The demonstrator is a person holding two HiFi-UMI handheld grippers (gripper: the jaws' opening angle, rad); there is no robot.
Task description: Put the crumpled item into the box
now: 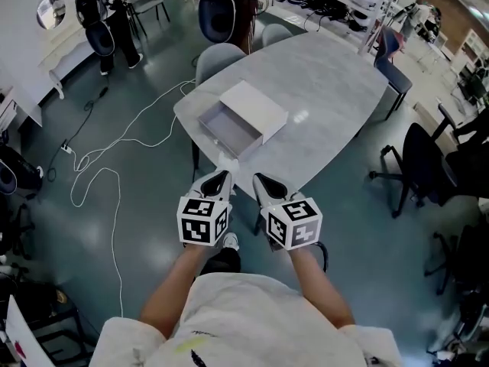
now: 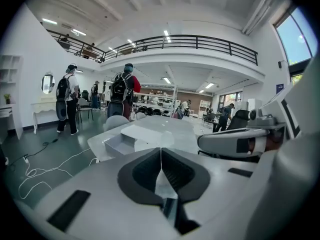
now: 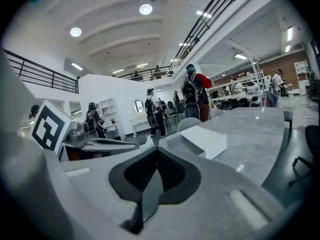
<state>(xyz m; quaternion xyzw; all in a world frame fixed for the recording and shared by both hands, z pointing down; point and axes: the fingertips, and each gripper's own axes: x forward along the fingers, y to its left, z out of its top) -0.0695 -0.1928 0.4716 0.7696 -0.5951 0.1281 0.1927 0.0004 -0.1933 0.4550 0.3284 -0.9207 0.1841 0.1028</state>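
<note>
A white open box (image 1: 229, 127) with its lid (image 1: 254, 107) laid across the far half sits on the grey oval table (image 1: 328, 90). A small white crumpled item (image 1: 227, 160) lies at the near table edge, just in front of the box. Both grippers hover side by side off that edge. The left gripper (image 1: 222, 177) is shut and empty, and so is the right gripper (image 1: 259, 179). The left gripper view has its shut jaws (image 2: 160, 150) pointing at the box (image 2: 131, 140). The right gripper (image 3: 156, 150) also faces the box (image 3: 197, 140).
Two grey chairs (image 1: 219, 56) stand at the table's far side. Black office chairs (image 1: 424, 163) stand to the right. A white cable (image 1: 114, 163) loops over the floor on the left. People with backpacks (image 2: 125, 91) stand beyond the table.
</note>
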